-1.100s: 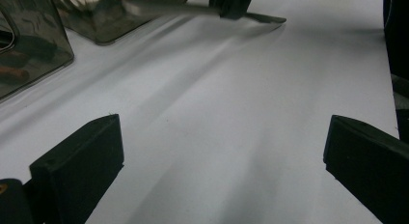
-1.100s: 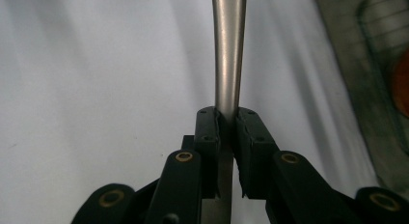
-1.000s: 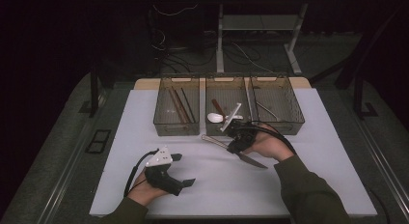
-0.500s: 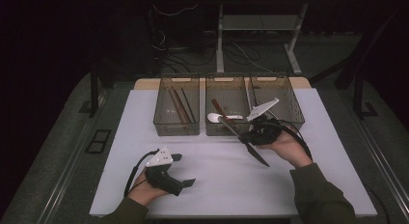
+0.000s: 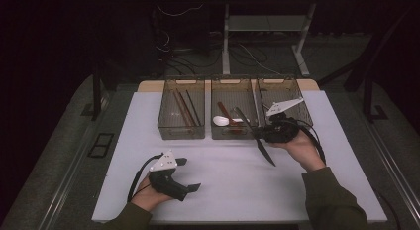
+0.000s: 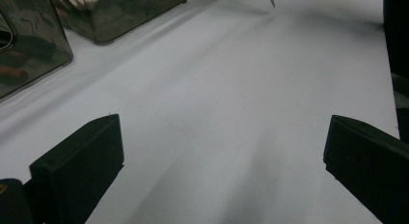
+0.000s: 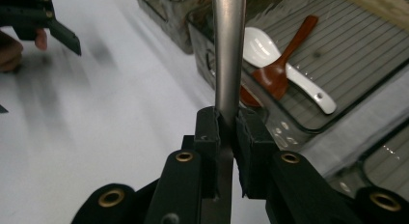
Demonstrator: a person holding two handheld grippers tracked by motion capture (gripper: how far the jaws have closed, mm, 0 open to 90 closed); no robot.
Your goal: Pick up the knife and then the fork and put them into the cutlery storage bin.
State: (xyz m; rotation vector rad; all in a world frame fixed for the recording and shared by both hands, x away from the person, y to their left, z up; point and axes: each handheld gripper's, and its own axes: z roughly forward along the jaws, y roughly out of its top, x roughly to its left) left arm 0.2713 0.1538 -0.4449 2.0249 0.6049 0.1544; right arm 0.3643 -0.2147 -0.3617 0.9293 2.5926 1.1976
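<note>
The right gripper's [image 7: 226, 130] fingers [image 7: 207, 132] are clenched on a knife [image 5: 253, 135], held tilted above the desk [image 5: 223, 175], just in front of the middle bin [image 5: 233, 133] with its two spoons [image 7: 284, 69]. The left gripper [image 5: 187, 174] rests near the front edge, fingers [image 6: 79, 159] spread wide, grasping nothing.

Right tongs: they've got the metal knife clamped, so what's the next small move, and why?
Probably carry the knife a little farther over the right-hand bin before lowering it. The right tongs grip it firmly, but it hangs over the mat beside the middle bin, which holds spoons, while the left bin holds chopsticks.
</note>
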